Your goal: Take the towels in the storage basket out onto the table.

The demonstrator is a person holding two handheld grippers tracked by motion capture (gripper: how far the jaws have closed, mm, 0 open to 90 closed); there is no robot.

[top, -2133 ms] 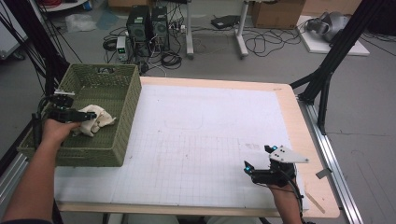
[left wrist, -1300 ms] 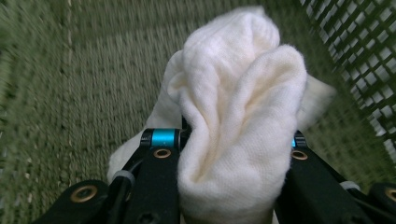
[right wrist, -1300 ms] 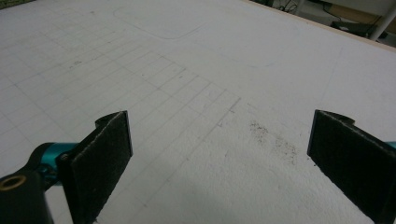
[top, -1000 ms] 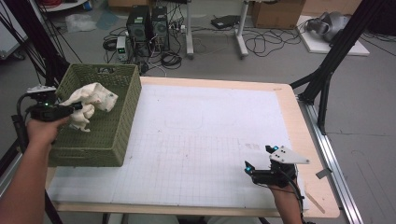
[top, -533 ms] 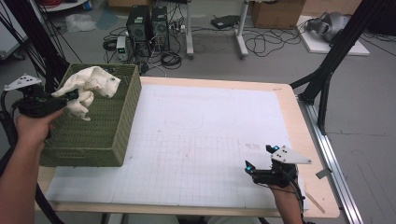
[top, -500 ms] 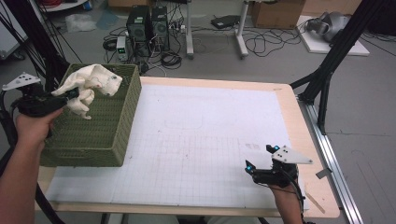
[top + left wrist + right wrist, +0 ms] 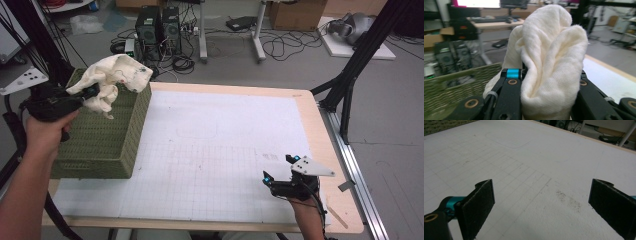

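Observation:
A cream cloth [image 7: 114, 75] hangs bunched above the green woven basket [image 7: 102, 137] at the table's left, well clear of its rim. My left gripper [image 7: 89, 93] is shut on the cloth; in the left gripper view the cloth [image 7: 551, 57] bulges up between the two black jaws, and the basket's rim [image 7: 456, 75] lies below and behind. My right gripper [image 7: 279, 170] rests low over the white gridded mat [image 7: 215, 150] near the table's front right, jaws wide apart with nothing between its pads [image 7: 477, 205].
The basket takes up the table's left edge. A faint rounded outline [image 7: 196, 129] is drawn on the mat. Black frame posts [image 7: 350, 75] stand at the right, a metal rail [image 7: 357, 170] runs along the right edge, and computers and cables [image 7: 160, 25] lie on the floor behind.
My left gripper has lifted the cloth up out of the basket and carried it a little to the right over the rim. The right gripper has stayed in place.

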